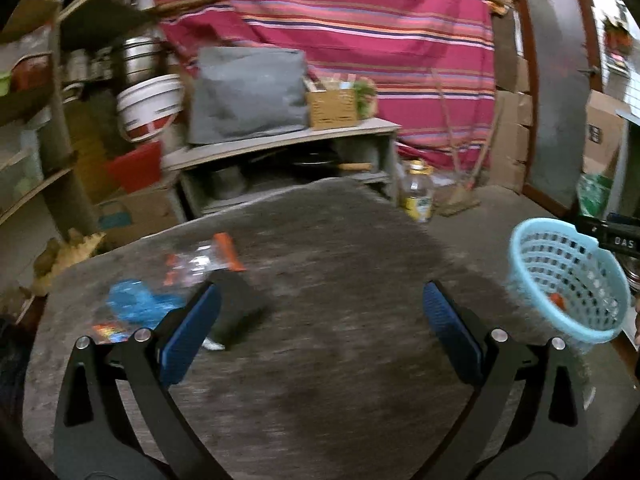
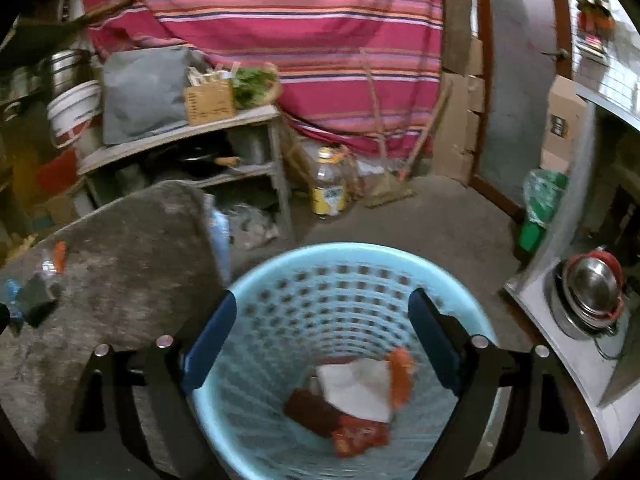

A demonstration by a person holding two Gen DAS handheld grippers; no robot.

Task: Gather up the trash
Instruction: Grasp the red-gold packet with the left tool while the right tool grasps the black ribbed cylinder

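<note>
Perforated basket (image 2: 280, 280) is showing pale blue; its contents are showing white, orange, dark brown and red. Gripper pads (image 1: 192, 332) are showing blue on black arms. Backdrop cloth (image 1: 340, 20) is displaying magenta with multicoloured stripes.

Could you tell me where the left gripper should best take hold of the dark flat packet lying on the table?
Probably across its narrow width, from above. The dark packet lies flat on the table just ahead of the open left gripper, beside the clear wrapper; straddling its long edges seems safest. Blur hides its thickness.

Left claw (image 1: 322, 300) spread wide, empty; right claw (image 2: 322, 312) likewise.
</note>
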